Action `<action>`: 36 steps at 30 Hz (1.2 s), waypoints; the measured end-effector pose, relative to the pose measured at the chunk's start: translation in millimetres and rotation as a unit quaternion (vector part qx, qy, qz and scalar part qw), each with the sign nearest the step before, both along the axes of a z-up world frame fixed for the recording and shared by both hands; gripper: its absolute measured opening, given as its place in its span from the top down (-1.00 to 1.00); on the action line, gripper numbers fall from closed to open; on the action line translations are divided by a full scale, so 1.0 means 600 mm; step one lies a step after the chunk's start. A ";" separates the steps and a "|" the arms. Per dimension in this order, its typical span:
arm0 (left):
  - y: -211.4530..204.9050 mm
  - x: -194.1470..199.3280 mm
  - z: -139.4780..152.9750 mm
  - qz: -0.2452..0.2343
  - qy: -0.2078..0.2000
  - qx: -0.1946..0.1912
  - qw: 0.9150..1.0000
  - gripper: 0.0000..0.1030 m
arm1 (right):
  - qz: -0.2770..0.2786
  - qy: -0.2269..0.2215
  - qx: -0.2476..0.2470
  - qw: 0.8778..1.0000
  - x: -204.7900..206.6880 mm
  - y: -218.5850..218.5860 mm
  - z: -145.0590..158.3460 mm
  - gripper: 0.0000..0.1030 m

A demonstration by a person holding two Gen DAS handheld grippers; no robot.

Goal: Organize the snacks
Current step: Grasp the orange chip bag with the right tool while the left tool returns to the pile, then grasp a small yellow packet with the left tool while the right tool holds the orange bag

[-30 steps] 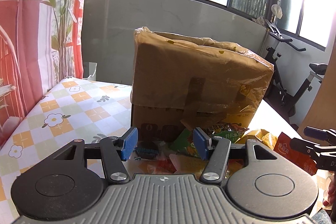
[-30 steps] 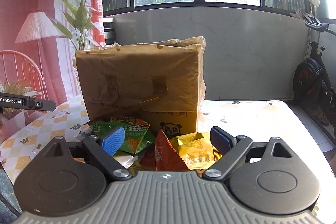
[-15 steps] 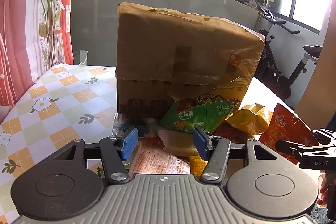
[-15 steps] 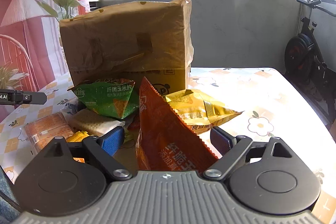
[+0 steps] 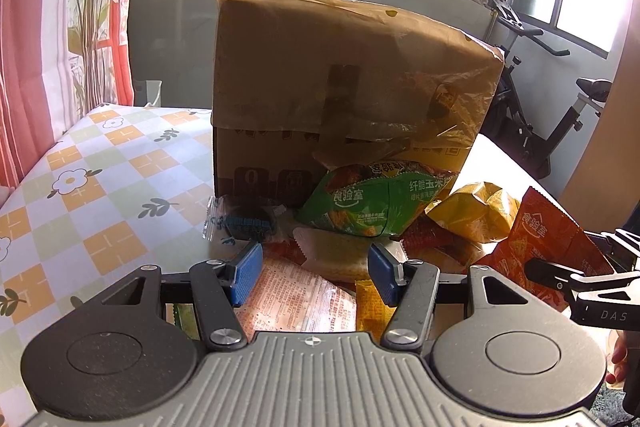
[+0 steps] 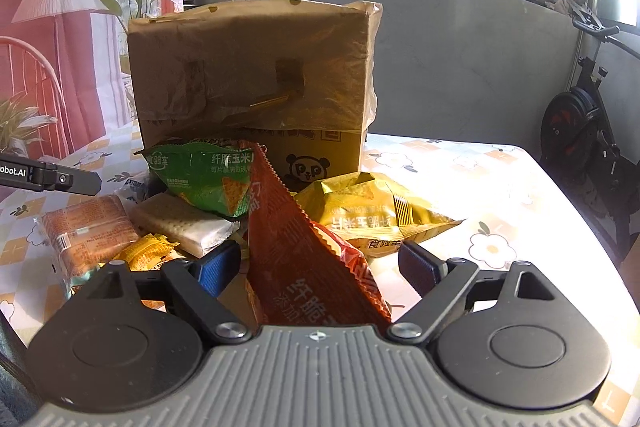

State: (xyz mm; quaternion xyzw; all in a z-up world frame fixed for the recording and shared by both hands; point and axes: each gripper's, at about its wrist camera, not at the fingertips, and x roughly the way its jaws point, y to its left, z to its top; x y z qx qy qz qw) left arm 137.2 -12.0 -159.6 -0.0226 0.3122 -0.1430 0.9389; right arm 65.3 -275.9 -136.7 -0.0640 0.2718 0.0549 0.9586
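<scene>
Standing between open right fingers (image 6: 420, 267), orange packet (image 6: 304, 267), untouched

Box (image 5: 280, 155): matt brown cardboard, top covered by a thin translucent tan plastic bag (image 5: 352, 67), wrinkled, slightly shiny. Chip bags, green (image 5: 372, 203), yellow (image 6: 372, 215) and orange (image 6: 304, 267): glossy crinkled foil-plastic with serrated seal edges. Cracker packs (image 6: 184, 223) and the cookie pack (image 5: 244, 223) at 9 o'clock of the green bag: clear glossy film. Desk (image 5: 100, 195): smooth printed covering, check-and-flower pattern, strong glare at 3 o'clock. Left claw (image 5: 314, 273) and right claw (image 6: 320, 267): matt black plastic arms, ribbed grey plastic body, bright metal pivot screws; finger pads (image 5: 246, 273) are blue ribbed rubber-like inserts. Curtain (image 5: 40, 27) at 10 o'clock: printed cloth.
</scene>
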 end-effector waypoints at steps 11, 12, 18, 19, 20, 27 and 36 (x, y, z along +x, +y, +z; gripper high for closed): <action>-0.009 -0.004 -0.006 -0.014 0.001 -0.001 1.000 -0.18 | 0.003 0.020 -0.026 0.999 -0.013 -0.001 -0.016 -0.77; -0.010 -0.004 -0.006 -0.015 0.001 -0.001 1.000 -0.18 | 0.001 0.020 -0.021 1.000 -0.012 -0.006 -0.018 -0.76; -0.016 -0.005 -0.011 -0.028 0.006 -0.006 1.000 -0.17 | 0.003 0.024 0.005 1.000 -0.009 -0.015 -0.029 -0.55; -0.018 -0.006 -0.012 -0.032 0.007 -0.007 0.999 -0.16 | 0.005 0.025 0.009 1.000 -0.008 -0.015 -0.030 -0.55; -0.020 -0.006 -0.012 -0.036 0.007 -0.008 0.999 -0.16 | 0.003 0.023 0.012 1.000 -0.009 -0.016 -0.031 -0.54; -0.053 -0.020 -0.020 -0.098 0.013 -0.012 0.995 0.27 | 0.016 0.012 0.037 0.999 -0.016 -0.019 -0.023 -0.32; -0.085 -0.004 -0.051 -0.103 0.039 0.006 0.994 0.34 | 0.040 0.008 0.053 0.998 -0.021 -0.011 -0.022 -0.30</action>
